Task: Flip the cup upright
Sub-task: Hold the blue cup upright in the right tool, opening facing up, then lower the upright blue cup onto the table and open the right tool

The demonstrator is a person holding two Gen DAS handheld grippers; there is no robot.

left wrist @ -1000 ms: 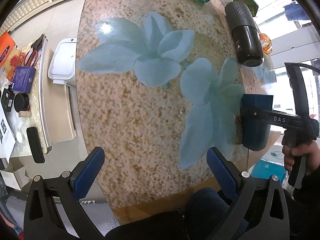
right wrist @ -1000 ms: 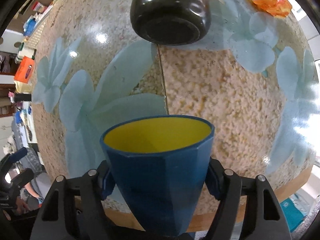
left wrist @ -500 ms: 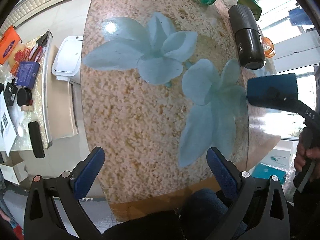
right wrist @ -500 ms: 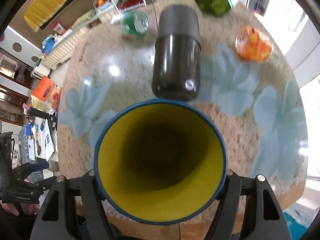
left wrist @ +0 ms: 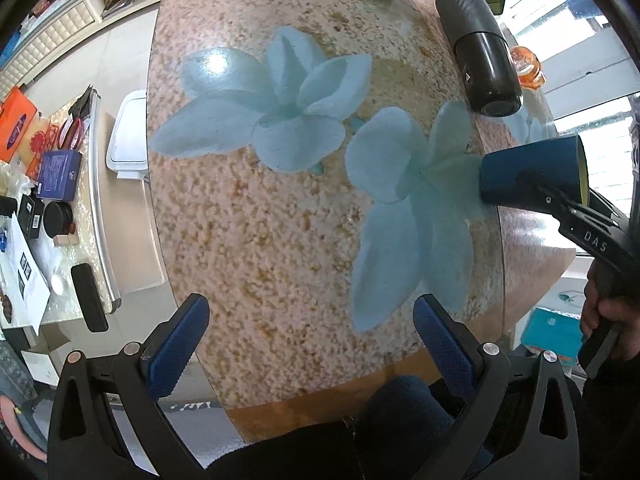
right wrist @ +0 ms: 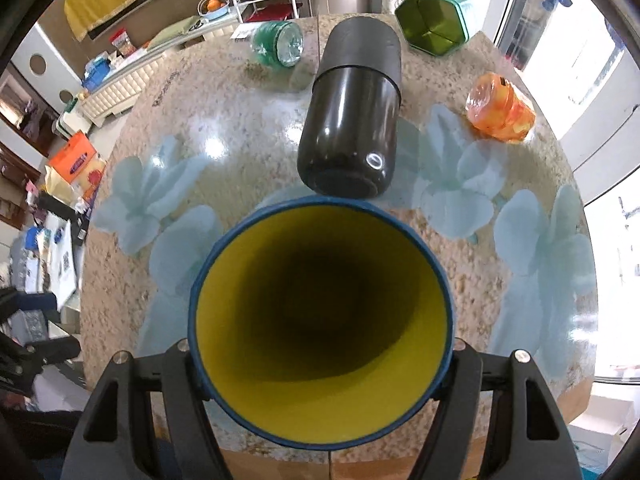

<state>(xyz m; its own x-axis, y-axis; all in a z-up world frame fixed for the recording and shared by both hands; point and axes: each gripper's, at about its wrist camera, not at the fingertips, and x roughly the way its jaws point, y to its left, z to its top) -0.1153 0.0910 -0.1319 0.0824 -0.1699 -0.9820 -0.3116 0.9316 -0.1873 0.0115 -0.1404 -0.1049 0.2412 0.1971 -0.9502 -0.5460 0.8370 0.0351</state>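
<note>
We hold the blue cup (right wrist: 322, 322) in the right gripper (right wrist: 320, 364), its fingers pinching the cup's outer wall from both sides. In the right wrist view the yellow inside faces the lens head-on, the rim a full ring, the bottom dark. From the left wrist view the same cup (left wrist: 528, 174) lies on its side in the air over the right part of the tabletop (left wrist: 260, 220), mouth turned to the right, away from the tabletop's middle; the right gripper (left wrist: 560, 204) clamps it from the lower right, and our right hand (left wrist: 608, 316) grips the handle below. We cannot tell whether the cup's lower wall touches the surface.

Our left gripper (left wrist: 308, 340) hovers over the near edge of the tabletop with its blue-padded fingers (left wrist: 176, 344) spread wide, nothing between them.

Beyond the cup a black flask (right wrist: 352, 120) lies on its side, base toward us. An orange jar (right wrist: 500, 110) sits to its right, tipped over. A green hexagonal tin (right wrist: 434, 20) and a green bottle (right wrist: 278, 42) rest at the far edge. The surface is speckled tan with pale blue flower prints (left wrist: 276, 104).
</note>
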